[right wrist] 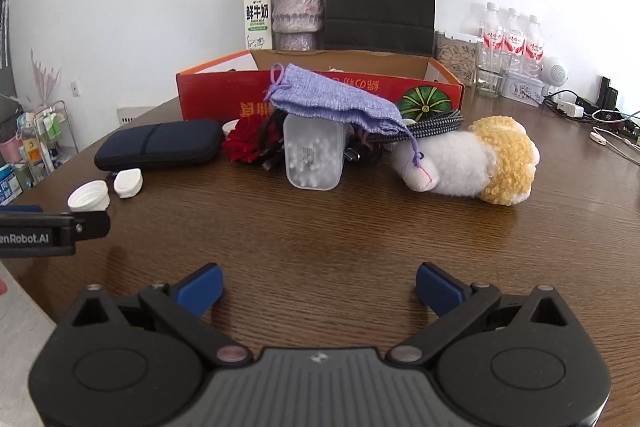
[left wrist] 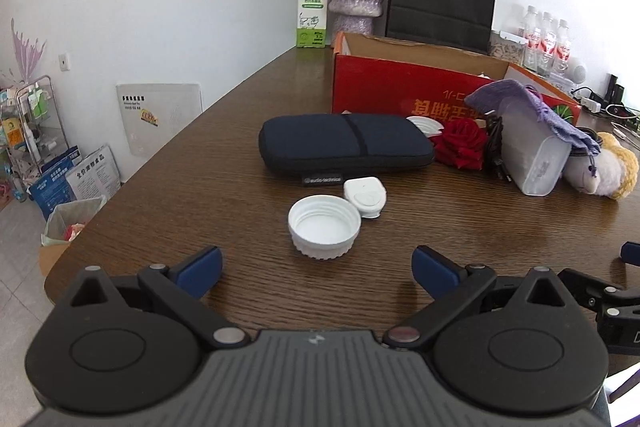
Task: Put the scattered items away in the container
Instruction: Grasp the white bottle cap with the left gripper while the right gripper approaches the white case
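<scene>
Bare table lies ahead of the right gripper, its jaws wide apart, up to a clear plastic box at 12 o'clock and a plush toy at 1 o'clock. The left gripper, also spread, has a white cap close at 12 o'clock, with a small white case touching it and a dark pouch behind. A red cardboard box walls off the far side.

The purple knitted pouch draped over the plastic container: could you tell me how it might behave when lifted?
The purple pouch looks floppy, sagging over the clear container, so it would probably droop from the jaws. Its drawstring dangles by the plush toy and may snag.
</scene>
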### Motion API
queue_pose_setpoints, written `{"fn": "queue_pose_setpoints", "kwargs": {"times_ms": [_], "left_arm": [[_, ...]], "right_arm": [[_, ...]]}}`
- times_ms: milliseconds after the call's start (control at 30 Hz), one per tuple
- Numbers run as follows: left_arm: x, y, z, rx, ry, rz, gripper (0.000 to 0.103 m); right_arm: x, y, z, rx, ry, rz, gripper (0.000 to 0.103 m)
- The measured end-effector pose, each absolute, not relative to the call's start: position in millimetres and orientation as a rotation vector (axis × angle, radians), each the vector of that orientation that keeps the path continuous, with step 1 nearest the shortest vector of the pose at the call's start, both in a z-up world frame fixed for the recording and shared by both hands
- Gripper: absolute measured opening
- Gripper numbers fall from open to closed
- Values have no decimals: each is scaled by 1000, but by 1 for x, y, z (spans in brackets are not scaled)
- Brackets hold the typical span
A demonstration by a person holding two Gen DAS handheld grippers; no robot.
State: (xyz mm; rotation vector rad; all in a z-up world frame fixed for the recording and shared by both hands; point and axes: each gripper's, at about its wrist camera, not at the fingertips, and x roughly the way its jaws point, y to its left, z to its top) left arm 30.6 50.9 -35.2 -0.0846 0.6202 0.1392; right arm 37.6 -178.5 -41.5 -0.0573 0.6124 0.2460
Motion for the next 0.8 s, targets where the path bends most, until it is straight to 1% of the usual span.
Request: {"fn": "queue_pose_setpoints", "kwargs": {"times_ms": [333,467,533,600,667,700,733,767,800], "left_arm": [[40,61,-37,-59,607,127,103],[41,61,-38,-37,599,104,94],[42,61,-38,-39,595,94,93],[42,63,-38,-41,590,83,88],[42,63,-37,-35,585,76,74],[42,64,-36,-35,582,65,70],[42,65,-36,-34,579,55,58],[41,65,-35,-34,576,42,39],[41,66,-34,-36,574,30,40]], "right_arm": [[42,-168,-43,-64,593,276,103],[44,-163,-42,-70,598,291,103],[45,-160,-42,-73,600,297,103],[46,-157,-42,-76,600,307,103],[47,-154,-42,-80,603,314,103],[49,-152,-42,-81,606,318,103],[50,-150,-41,-83,610,322,103],[51,-148,-41,-85,616,326,103],[53,-145,-40,-87,621,331,103]]}}
